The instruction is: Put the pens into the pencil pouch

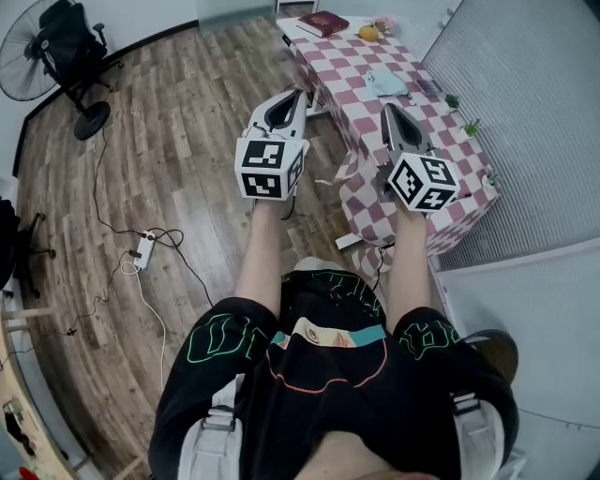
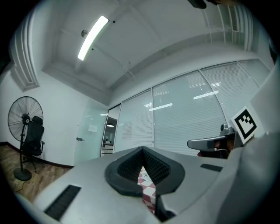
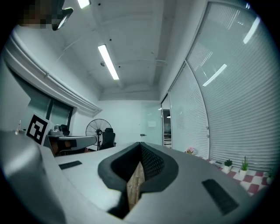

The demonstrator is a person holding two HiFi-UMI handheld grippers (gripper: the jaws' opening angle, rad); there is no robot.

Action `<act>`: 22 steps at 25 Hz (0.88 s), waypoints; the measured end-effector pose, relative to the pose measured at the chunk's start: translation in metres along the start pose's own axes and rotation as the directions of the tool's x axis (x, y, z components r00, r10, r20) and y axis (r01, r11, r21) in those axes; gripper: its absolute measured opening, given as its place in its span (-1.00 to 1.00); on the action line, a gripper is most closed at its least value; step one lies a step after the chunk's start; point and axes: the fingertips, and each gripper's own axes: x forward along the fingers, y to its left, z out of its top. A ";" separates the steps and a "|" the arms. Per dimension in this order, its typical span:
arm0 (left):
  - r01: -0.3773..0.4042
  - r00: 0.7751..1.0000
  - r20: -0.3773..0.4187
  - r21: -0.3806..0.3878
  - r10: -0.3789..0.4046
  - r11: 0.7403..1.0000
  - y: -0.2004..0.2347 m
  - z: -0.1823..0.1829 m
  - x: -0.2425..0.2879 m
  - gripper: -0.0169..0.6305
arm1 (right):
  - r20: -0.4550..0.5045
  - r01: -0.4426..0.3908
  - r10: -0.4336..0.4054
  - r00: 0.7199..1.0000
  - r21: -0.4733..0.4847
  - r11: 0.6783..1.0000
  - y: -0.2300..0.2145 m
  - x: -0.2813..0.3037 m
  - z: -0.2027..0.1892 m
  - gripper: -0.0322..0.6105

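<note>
A person stands on a wood-plank floor (image 1: 187,141) facing a bench (image 1: 349,89) draped in a red-and-white checked cloth, a claw raised in each hand. The left claw (image 1: 298,94) is fully closed and holds nothing: in the left gripper view its ribbed black pads meet at the tip (image 2: 142,149), with only a sliver of checked cloth showing through the slit below them. The right claw (image 1: 386,107) is likewise shut and empty; the right gripper view shows its pads pressed together (image 3: 140,143), with floor planks visible through the gap beneath.

From the head view, the left claw appears just off the bench's left edge, while the right claw appears over the bench's near half. Neither touches anything on it.

A pale blue pouch (image 1: 386,82) lies in the bench's far half, roughly midway between its two long edges and well apart from both claws. The pens cannot be made out at this size. A red book (image 1: 323,23) sits at the far end, with an orange fruit (image 1: 368,32) just beside it. Two small green plants (image 1: 452,100) stand along the right edge, next to a wall of white blinds (image 1: 525,112).

A standing fan (image 1: 56,47) occupies the room's far-left corner, and a power strip (image 1: 143,249) trails its cables over the floor.
</note>
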 end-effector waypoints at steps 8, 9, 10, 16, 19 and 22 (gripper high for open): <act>0.048 0.996 -0.070 0.024 -0.046 0.999 -0.009 -0.024 0.042 -0.96 | -0.038 0.057 -0.054 0.998 0.076 0.995 -0.044 0.025 -0.024 -0.94; 0.037 0.996 -0.081 0.026 -0.035 0.999 -0.002 -0.028 0.047 -0.96 | -0.038 0.052 -0.049 0.998 0.087 0.995 -0.046 0.034 -0.027 -0.94; 0.020 0.996 -0.089 0.025 -0.017 0.999 0.008 -0.031 0.051 -0.96 | -0.037 0.040 -0.037 0.999 0.096 0.995 -0.046 0.045 -0.030 -0.94; -0.063 0.988 -0.140 -0.032 0.058 0.997 0.050 -0.069 0.089 -0.96 | -0.079 -0.006 0.016 0.997 0.121 0.993 -0.065 0.097 -0.068 -0.94; -0.056 0.980 -0.193 -0.059 0.044 0.997 0.052 -0.096 0.117 -0.96 | -0.143 0.030 -0.008 0.990 0.152 0.988 -0.094 0.118 -0.096 -0.94; -0.047 0.970 -0.240 -0.068 0.030 0.997 0.056 -0.125 0.151 -0.96 | -0.176 0.059 -0.026 0.984 0.182 0.981 -0.123 0.144 -0.119 -0.94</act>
